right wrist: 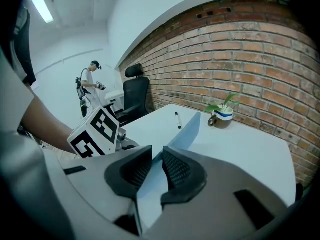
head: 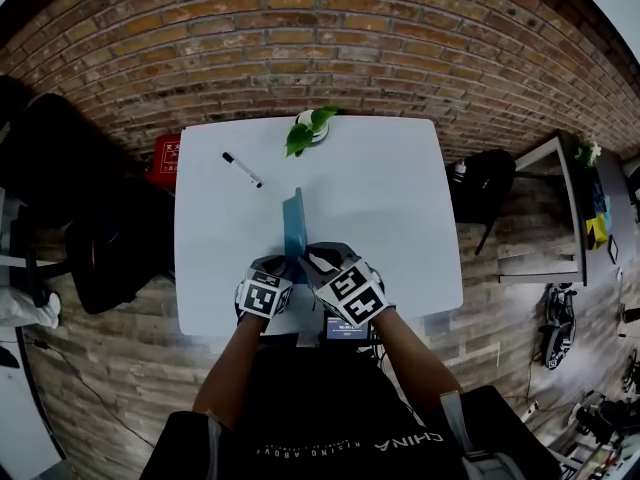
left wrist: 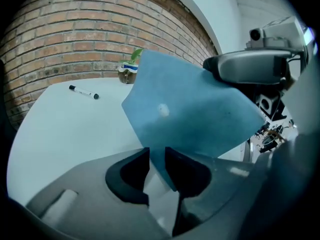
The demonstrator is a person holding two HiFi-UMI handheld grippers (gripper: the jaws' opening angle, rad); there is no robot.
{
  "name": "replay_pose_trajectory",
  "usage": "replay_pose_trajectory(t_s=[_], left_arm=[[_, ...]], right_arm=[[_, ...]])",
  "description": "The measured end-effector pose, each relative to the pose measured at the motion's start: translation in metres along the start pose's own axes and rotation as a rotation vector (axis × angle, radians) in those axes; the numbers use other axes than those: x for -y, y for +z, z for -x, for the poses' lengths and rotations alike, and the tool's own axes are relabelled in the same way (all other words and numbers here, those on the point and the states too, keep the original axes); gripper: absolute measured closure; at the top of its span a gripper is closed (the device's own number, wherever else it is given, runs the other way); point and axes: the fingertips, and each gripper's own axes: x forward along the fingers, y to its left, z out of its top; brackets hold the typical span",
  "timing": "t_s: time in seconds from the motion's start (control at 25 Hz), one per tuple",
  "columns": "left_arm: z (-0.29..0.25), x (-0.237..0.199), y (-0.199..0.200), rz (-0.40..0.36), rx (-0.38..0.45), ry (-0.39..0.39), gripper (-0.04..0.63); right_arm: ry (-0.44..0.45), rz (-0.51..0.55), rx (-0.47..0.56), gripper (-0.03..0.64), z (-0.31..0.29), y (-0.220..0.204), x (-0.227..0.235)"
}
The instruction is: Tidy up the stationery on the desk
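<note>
Head view: holding a thin blue sheet (head: pixel 294 223) upright on edge over the white table (head: pixel 390 208), on the near side of the potted plant (head: pixel 310 126), long axis pointing toward that plant. Clamping its near end in the left tongs (left wrist: pixel 157 159) and the right tongs (right wrist: pixel 156 166), side by side, equally close. Leaving a black marker (head: pixel 242 169) lying left of the plant, likelier reaching for the left tongs. Reading only "CHINA" on the dark shirt (head: pixel 400 438); marker print too small.
</note>
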Motion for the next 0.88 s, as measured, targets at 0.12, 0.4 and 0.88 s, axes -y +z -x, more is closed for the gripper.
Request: replay_pose_trajectory(t_s=[0.12, 0.4, 0.88], left_arm=[[0.002, -0.004, 0.001, 0.013, 0.000, -0.013, 0.489], [0.011, 0.004, 0.007, 0.106, 0.033, -0.124, 0.489], [0.062, -0.028, 0.099, 0.357, 0.307, -0.185, 0.478]], right_arm=[[0.005, 0.006, 0.004, 0.543, -0.002, 0.004, -0.002], [0.000, 0.012, 0.007, 0.543, -0.002, 0.007, -0.003], [-0.001, 0.010, 0.025, 0.543, -0.001, 0.009, -0.004]])
